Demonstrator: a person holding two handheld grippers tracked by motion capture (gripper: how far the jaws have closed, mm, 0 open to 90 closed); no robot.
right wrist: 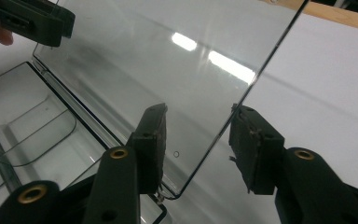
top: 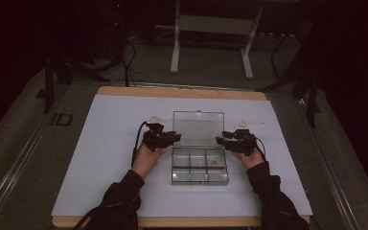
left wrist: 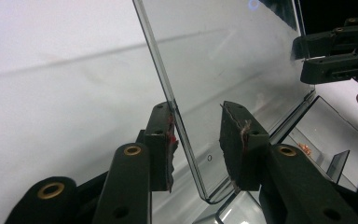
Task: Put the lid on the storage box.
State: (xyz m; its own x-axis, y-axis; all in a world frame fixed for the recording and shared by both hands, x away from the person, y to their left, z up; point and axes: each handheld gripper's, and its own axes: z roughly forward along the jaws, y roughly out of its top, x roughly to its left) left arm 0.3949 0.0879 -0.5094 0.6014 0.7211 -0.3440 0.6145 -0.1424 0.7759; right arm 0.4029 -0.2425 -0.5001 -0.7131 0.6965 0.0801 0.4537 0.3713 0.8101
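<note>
White bench [top: 100, 158], dark room. Each hand-held gripper, left [top: 165, 139] and right [top: 227, 140], straddles a side edge of the raised lid [top: 198, 128], jaws part-open, not yet pinching. Likely steadying it to swing over the box [top: 200, 166].

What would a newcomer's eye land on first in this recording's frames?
The clear plastic box at the middle of the white table, with its lid standing open at the back. The left gripper and right gripper flank that lid, each with a side edge of it between its jaws; a gap shows beside at least one pad of each. A small orange thing lies in the box's rear right compartment.
</note>
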